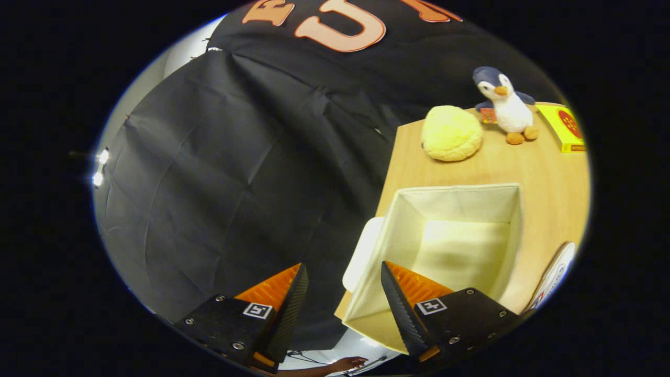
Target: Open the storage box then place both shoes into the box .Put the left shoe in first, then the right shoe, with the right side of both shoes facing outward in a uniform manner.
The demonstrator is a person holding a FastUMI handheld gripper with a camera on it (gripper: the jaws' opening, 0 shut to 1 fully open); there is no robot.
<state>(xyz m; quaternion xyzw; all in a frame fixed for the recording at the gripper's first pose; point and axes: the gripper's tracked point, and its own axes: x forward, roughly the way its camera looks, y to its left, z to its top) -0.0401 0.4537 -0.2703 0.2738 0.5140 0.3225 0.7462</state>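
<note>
The gripper (344, 285) hangs with its jaws spread wide and nothing between them, only black cloth and a strip of pale floor showing through the gap. The right finger sits over the near left corner of the cream fabric storage box (390, 251), which stands open on the light wooden table (544, 178), its bare inside facing up. A pale, flat, rounded piece (361, 254) leans against the box's left outer wall, right at the table's edge; what it is cannot be told. Beyond the box, a fluffy yellow round plush (451, 133) rests near the table's far side. Just right of it stands a blue-and-white penguin soft toy (506, 107) with orange feet, and a yellow flat carton (565, 127) lies beside that. Down below the fingers, a person's hand (348, 363) reaches across the floor.
</note>
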